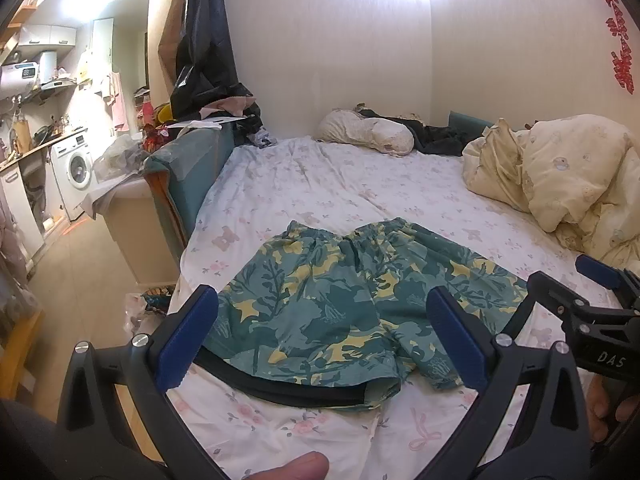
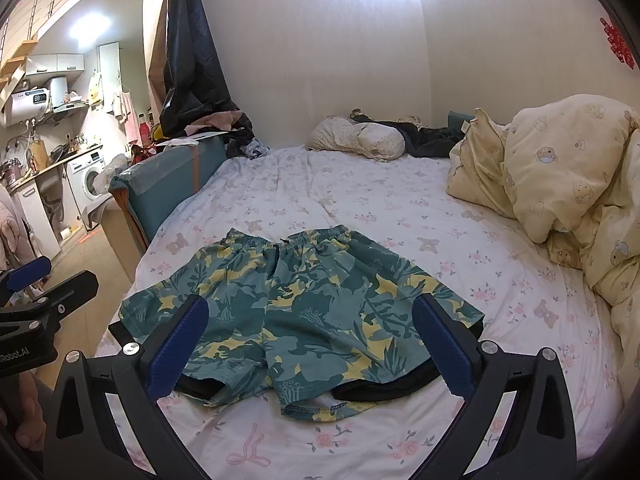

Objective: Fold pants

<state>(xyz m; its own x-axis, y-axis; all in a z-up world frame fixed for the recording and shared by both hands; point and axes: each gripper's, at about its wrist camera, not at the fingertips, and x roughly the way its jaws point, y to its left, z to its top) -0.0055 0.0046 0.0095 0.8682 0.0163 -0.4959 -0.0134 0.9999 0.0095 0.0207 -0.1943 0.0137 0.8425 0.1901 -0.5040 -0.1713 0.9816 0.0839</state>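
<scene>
A pair of teal shorts with a yellow and green leaf print point(image 1: 340, 304) lies spread flat on the bed, waistband away from me, leg hems with black trim toward me. It also shows in the right wrist view point(image 2: 296, 316). My left gripper point(image 1: 320, 328) is open and empty, hovering above the near left leg. My right gripper point(image 2: 308, 340) is open and empty, hovering above the leg hems. The right gripper also shows at the right edge of the left wrist view point(image 1: 600, 312). The left gripper shows at the left edge of the right wrist view point(image 2: 36, 300).
The bed has a white floral sheet point(image 2: 400, 208). A crumpled cream duvet point(image 2: 568, 184) lies on the right side. A pillow and dark clothes point(image 2: 360, 136) lie at the far end. A teal bed-side panel point(image 1: 188, 172), floor and washing machine point(image 1: 78, 170) are on the left.
</scene>
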